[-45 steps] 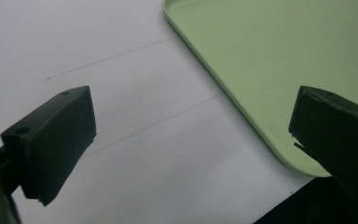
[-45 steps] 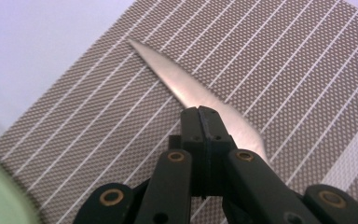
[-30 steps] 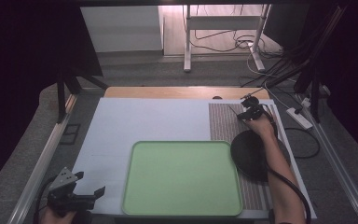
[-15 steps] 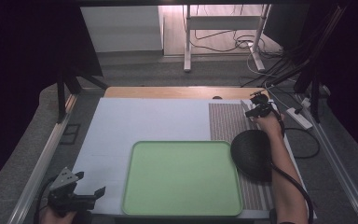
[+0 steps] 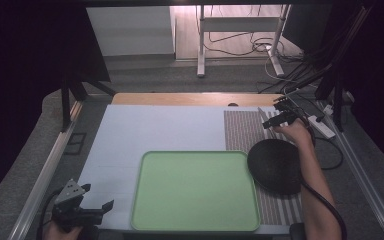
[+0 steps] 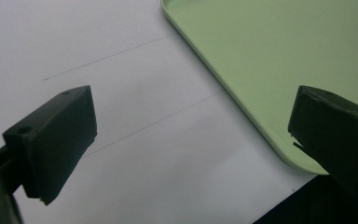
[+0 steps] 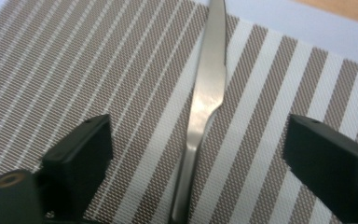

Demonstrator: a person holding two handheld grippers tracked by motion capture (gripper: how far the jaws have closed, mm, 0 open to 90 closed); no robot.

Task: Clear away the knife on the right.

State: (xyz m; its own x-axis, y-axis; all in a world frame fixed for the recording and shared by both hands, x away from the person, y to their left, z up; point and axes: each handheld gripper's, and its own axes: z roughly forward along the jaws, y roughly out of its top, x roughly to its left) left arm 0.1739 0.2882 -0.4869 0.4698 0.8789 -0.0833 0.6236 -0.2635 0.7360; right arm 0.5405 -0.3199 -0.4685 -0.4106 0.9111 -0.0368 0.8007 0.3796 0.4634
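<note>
Setting the table, by the look of it — going left to right. My left tongs (image 5: 87,210) sit at the near left corner of the counter (image 5: 155,125), jaws spread wide with nothing between them; in the left gripper view just bare white surface lies under them, with the green tray's (image 6: 261,60) rim close by. The tray (image 5: 195,190) is empty in the high view, sitting in the middle near the front edge.

Next over, the striped placemat (image 5: 240,132) runs down the right side, with a dark round plate (image 5: 275,165) resting on it, touching or slightly overlapping the tray's right edge — can't tell which.

At the far end of the mat my right tongs (image 5: 272,121) hang over the knife (image 7: 205,102). Jaws have just been opening and now stand wide, the knife lying flat on the stripes between them, pads clear of it. So I judge the knife as placed and let go, beside the plate's far side.

Done: plate down, knife down. Left: likely more cutlery — none visible on the counter, so I can't say from where — and the tray unused so far.
</note>
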